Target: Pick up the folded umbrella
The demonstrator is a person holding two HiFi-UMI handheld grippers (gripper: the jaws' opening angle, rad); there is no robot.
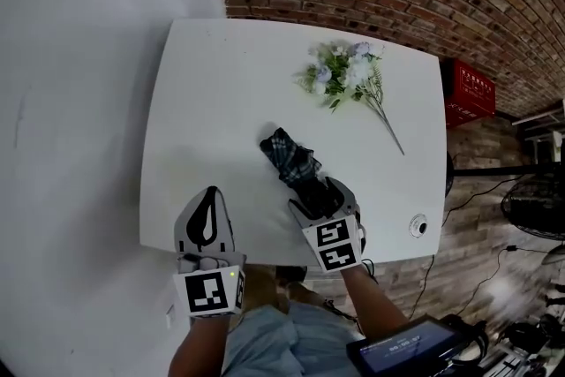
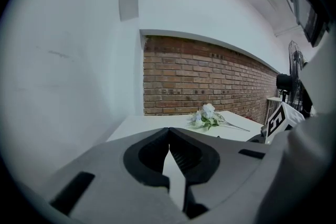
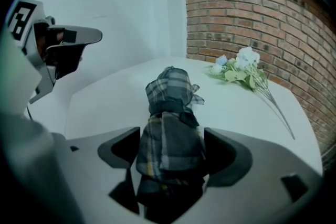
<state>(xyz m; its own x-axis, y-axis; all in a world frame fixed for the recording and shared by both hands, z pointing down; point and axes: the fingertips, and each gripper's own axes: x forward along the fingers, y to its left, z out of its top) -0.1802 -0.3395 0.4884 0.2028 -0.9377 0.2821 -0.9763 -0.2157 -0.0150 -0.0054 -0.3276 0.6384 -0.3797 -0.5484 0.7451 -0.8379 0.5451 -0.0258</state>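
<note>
A folded umbrella [image 1: 291, 162] of dark plaid cloth lies on the white table [image 1: 221, 84], pointing away from me. My right gripper [image 1: 322, 194] is lowered over its near end, jaws spread wide on either side. In the right gripper view the umbrella [image 3: 170, 113] fills the gap between the jaws of that gripper [image 3: 169, 139], and I see no firm squeeze on the cloth. My left gripper [image 1: 210, 190] hovers over the table's near left part, its tips together, holding nothing. In its own view the left gripper [image 2: 168, 131] has its tips meeting.
A bunch of artificial flowers [image 1: 349, 75] lies at the table's far right. A small round object [image 1: 418, 225] sits near the front right corner. Beyond the table's right edge stand a red crate [image 1: 468, 93] and a fan [image 1: 530, 207]; a brick wall runs behind.
</note>
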